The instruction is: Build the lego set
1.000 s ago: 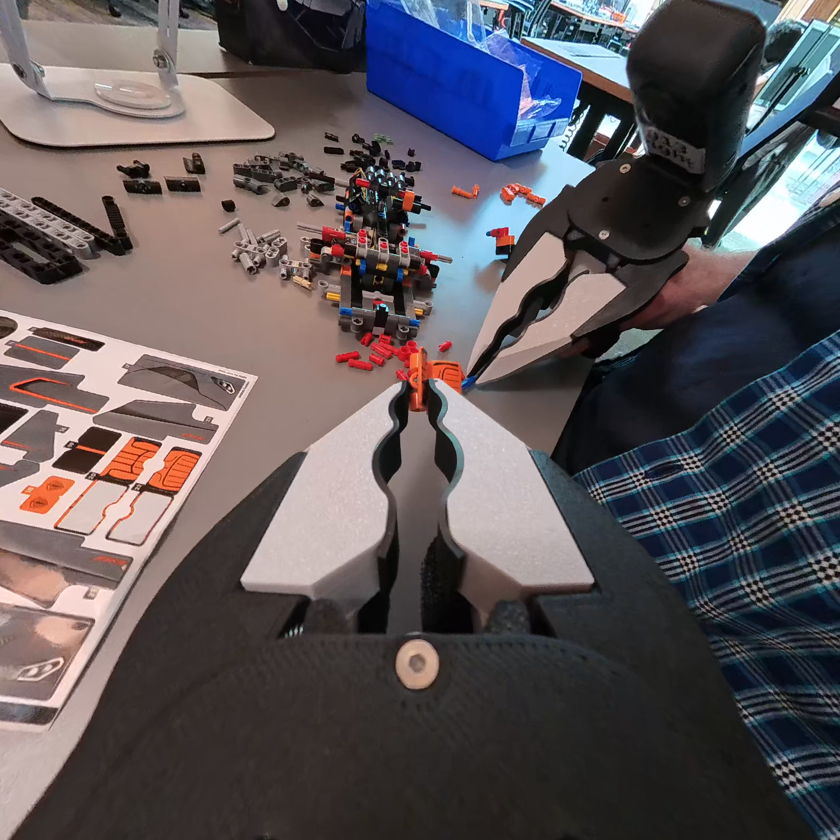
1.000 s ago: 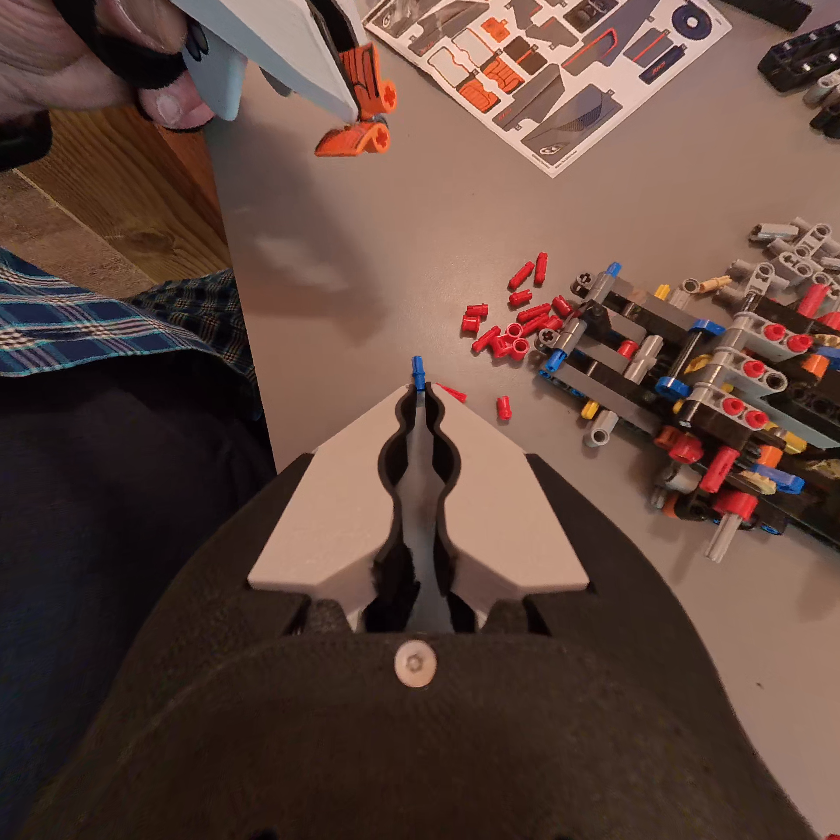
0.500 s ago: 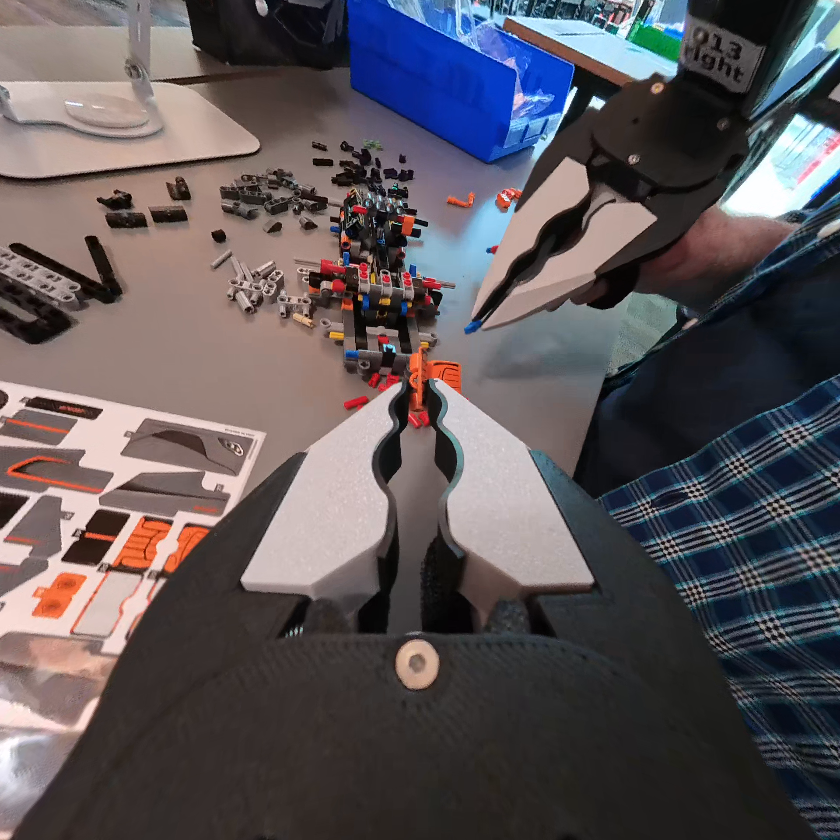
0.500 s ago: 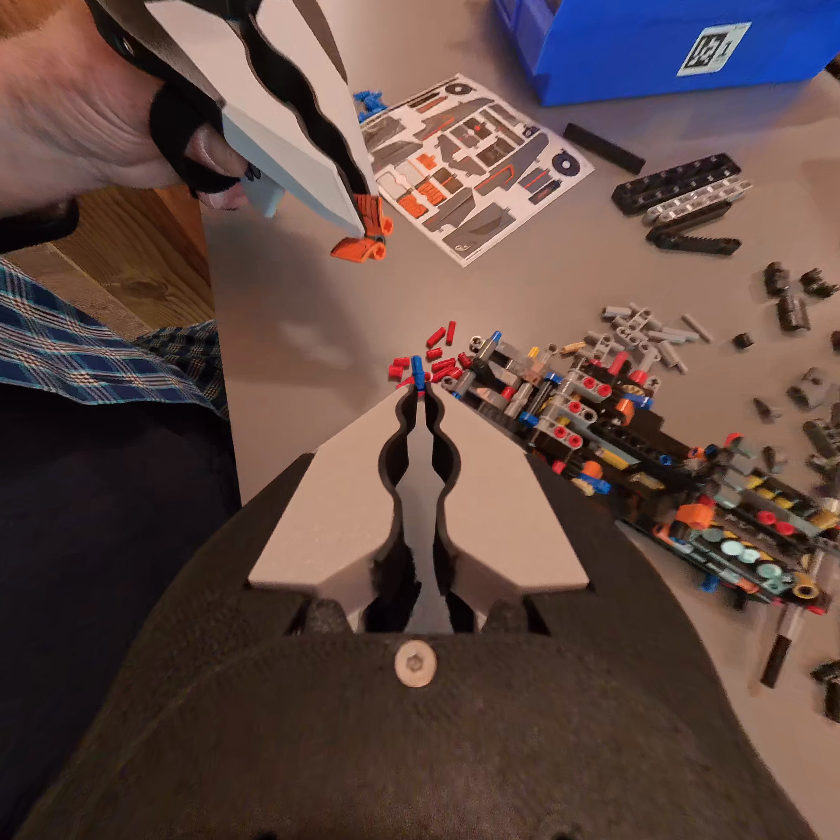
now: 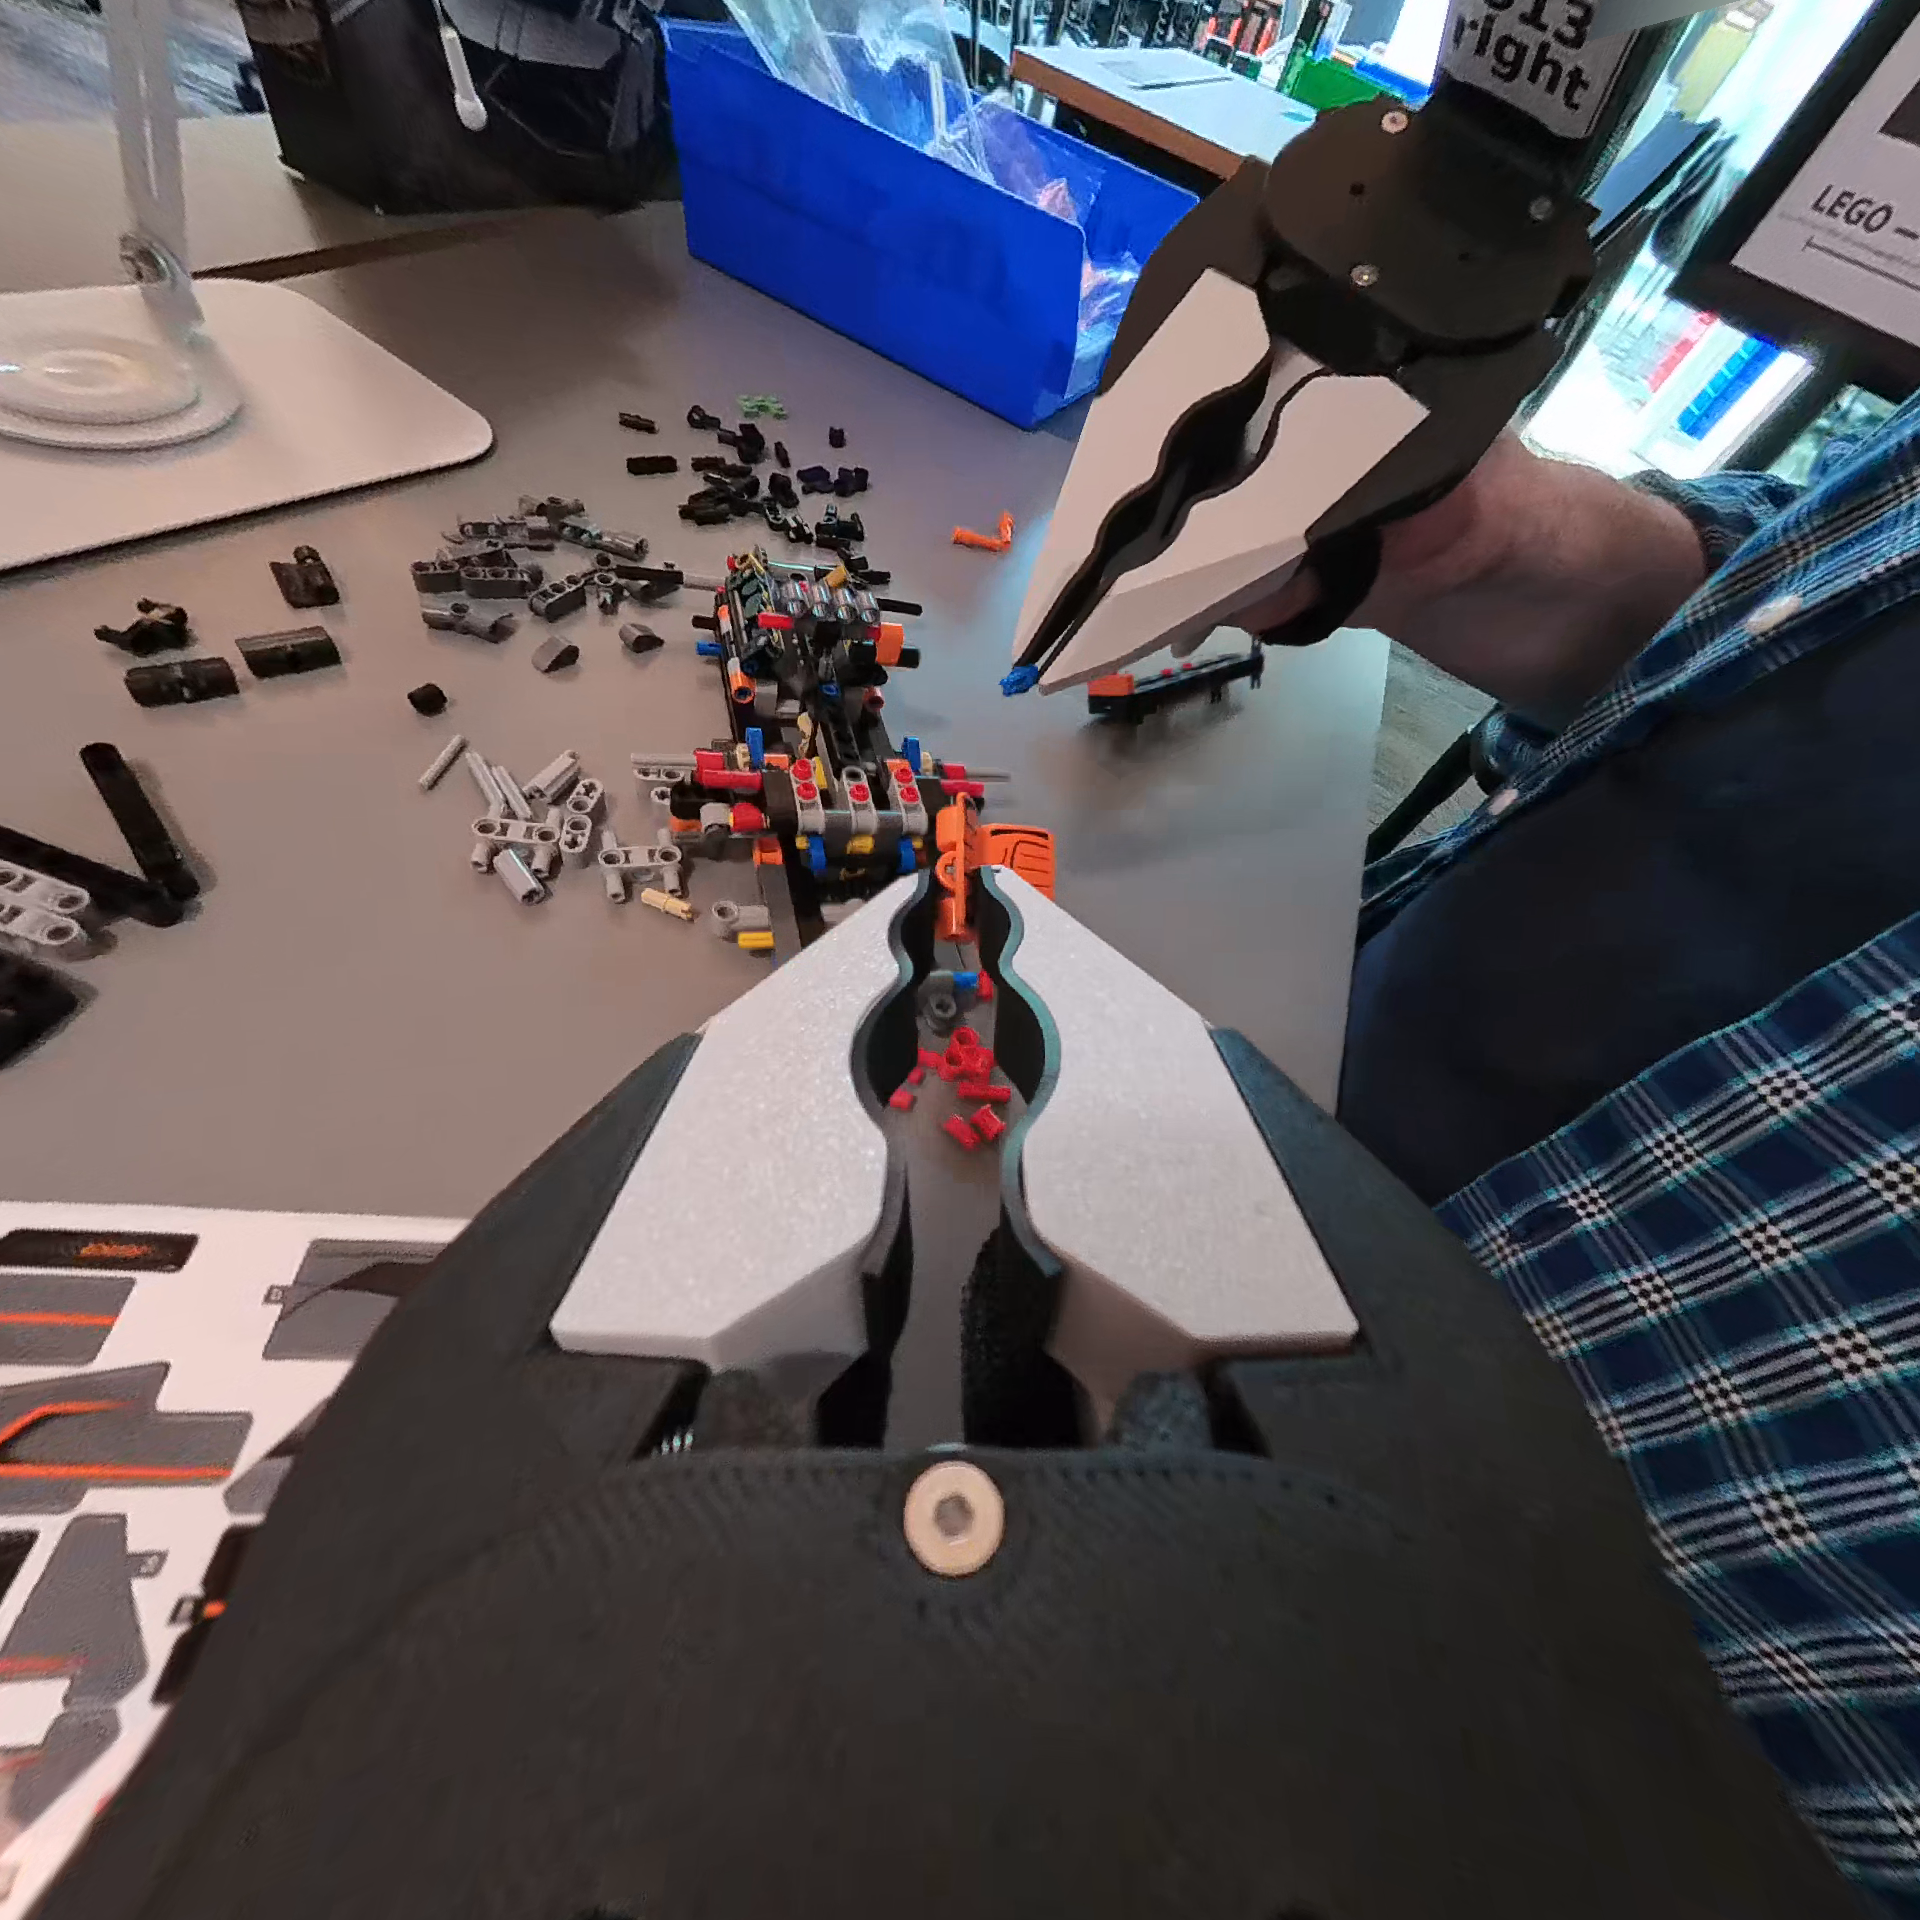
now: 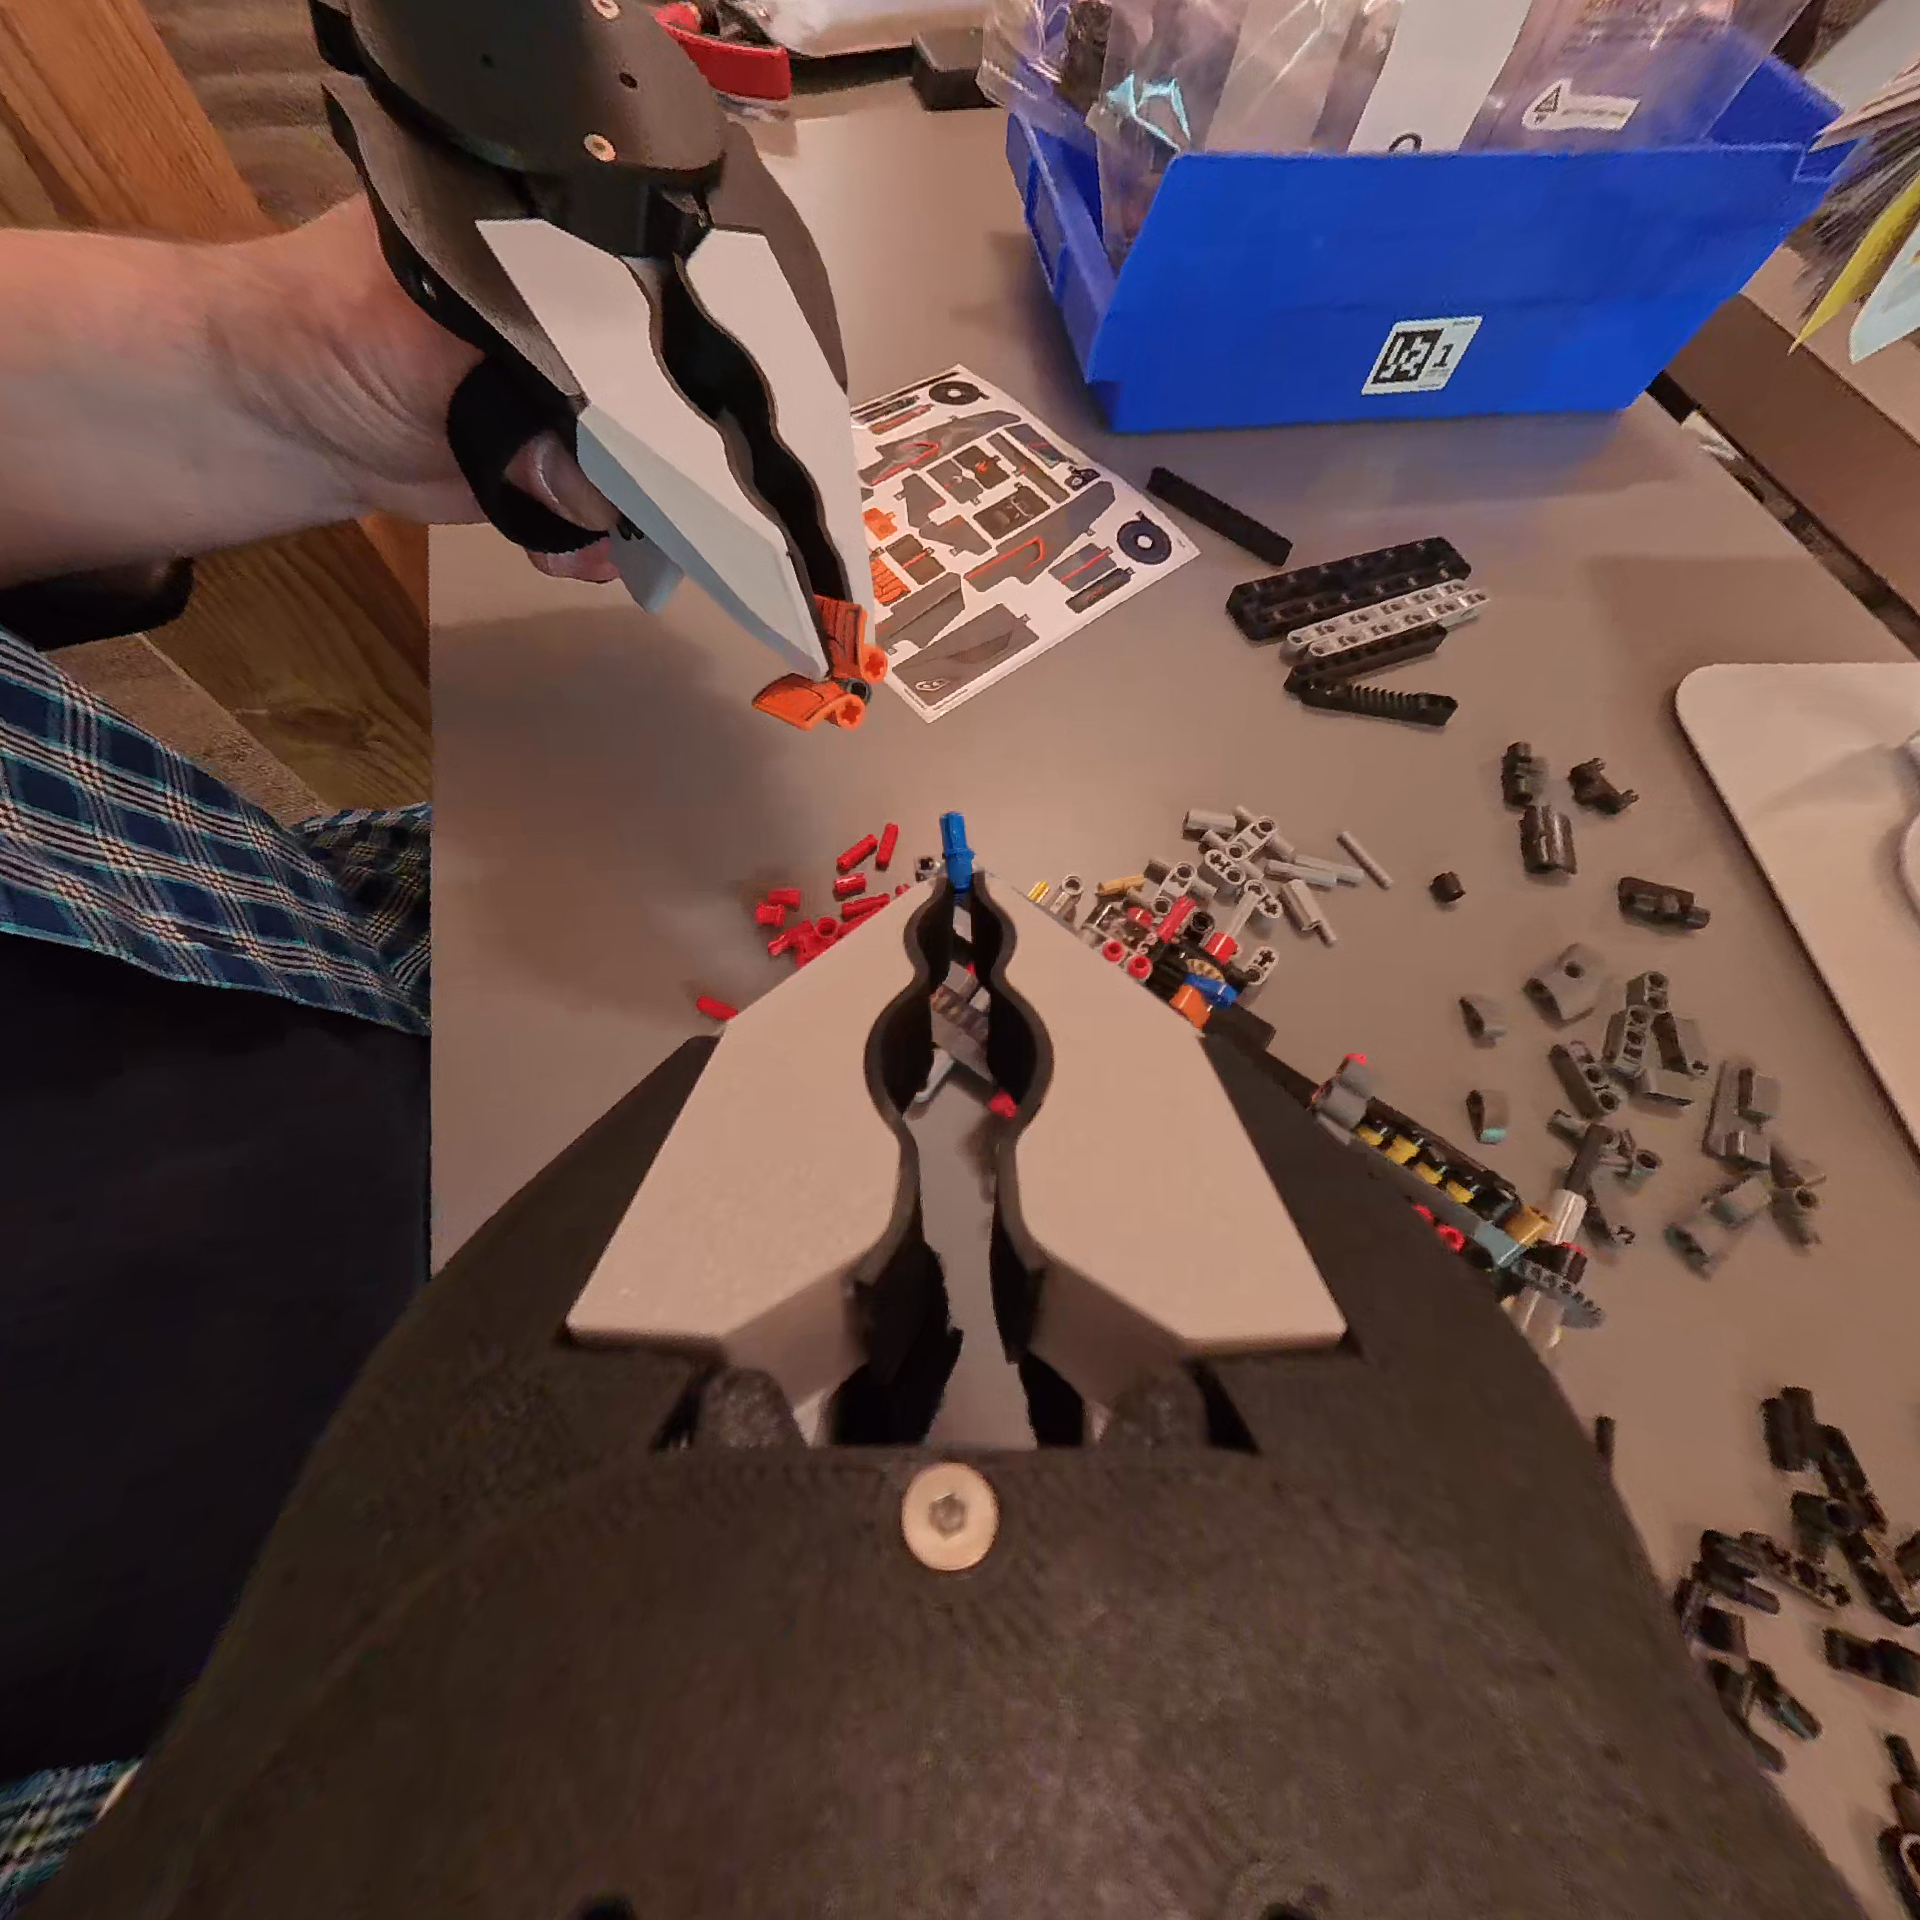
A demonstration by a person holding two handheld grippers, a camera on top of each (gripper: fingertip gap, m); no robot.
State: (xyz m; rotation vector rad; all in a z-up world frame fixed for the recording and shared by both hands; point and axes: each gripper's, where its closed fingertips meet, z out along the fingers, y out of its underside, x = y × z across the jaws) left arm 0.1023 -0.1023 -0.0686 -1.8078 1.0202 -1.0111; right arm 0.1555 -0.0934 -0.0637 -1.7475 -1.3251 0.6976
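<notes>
Tongs on both sides are pinched onto small parts above the grey bench (image 6: 623,790). The left tongs (image 5: 956,896) grip an orange plastic lego piece (image 5: 958,868) at the very tips, with a second orange panel hanging off its side; in the right wrist view the same left tongs (image 6: 831,649) hold it in the air, well above the benchtop, near the white sticker sheet printed with grey and orange shapes (image 6: 1013,530). The right tongs (image 6: 954,883) are pressed together on a small blue plastic pin (image 6: 954,844) that sticks out past their tips. From the left wrist view these right tongs (image 5: 1029,670) slant downward with the blue pin (image 5: 1016,681) at their point, apart from the orange piece.

Below and between them lies the partly built lego chassis of black, grey, red and blue beams (image 5: 821,748), resting on the bench. A scatter of small red pins (image 6: 831,904) sits just beside its near end, and light grey connectors (image 5: 540,821) lie to one side. Dark grey and black loose parts (image 6: 1631,1049) spread farther out. A blue plastic bin holding clear bags (image 6: 1434,249) stands at the far edge. A short black and orange sub-assembly (image 5: 1169,684), probably lego too, lies partly hidden behind the right tongs.
</notes>
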